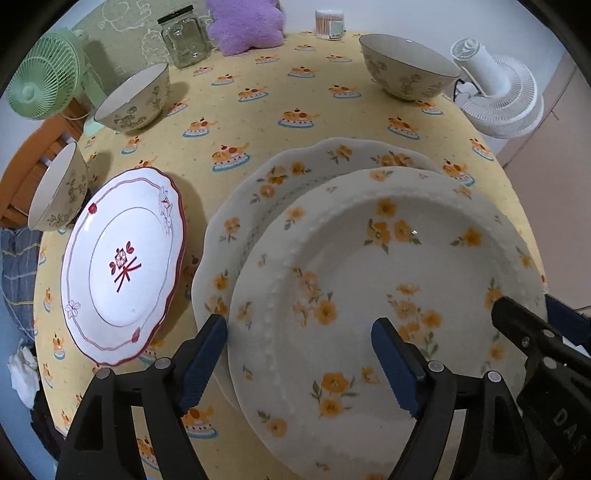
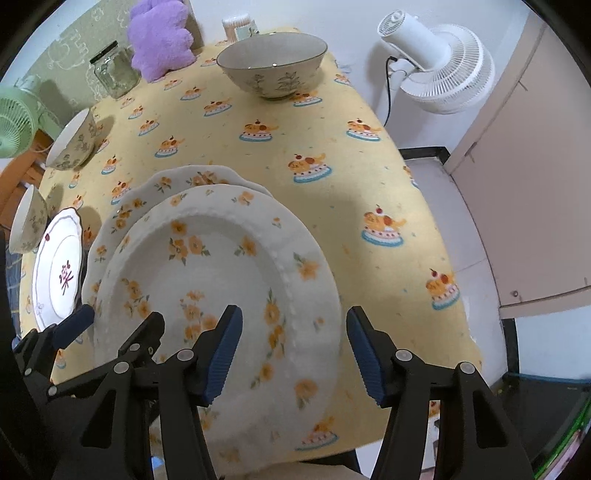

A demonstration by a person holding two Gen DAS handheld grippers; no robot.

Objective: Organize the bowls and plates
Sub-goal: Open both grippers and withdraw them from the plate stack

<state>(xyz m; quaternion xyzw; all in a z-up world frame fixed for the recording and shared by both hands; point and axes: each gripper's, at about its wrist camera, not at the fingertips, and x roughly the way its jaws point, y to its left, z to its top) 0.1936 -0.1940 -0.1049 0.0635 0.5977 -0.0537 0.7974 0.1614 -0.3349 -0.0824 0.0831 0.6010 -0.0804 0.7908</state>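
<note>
A cream plate with orange flowers (image 1: 369, 280) lies on top of a larger scalloped flowered plate (image 1: 288, 170); the top plate also shows in the right wrist view (image 2: 207, 258). My left gripper (image 1: 299, 362) is open, its fingers straddling the top plate's left rim. My right gripper (image 2: 293, 354) is open, straddling the plate's right rim. A white plate with a red rim (image 1: 118, 266) lies to the left. Three floral bowls stand around: one far right (image 1: 406, 70), one far left (image 1: 133, 99), one at the left edge (image 1: 59, 188).
A yellow cake-print tablecloth (image 1: 258, 107) covers the table. A glass jar (image 1: 184, 37), a purple plush (image 1: 243, 22) and a cotton swab box (image 1: 330, 23) stand at the back. A green fan (image 1: 44, 81) is at the left, a white fan (image 1: 502, 96) beyond the right edge.
</note>
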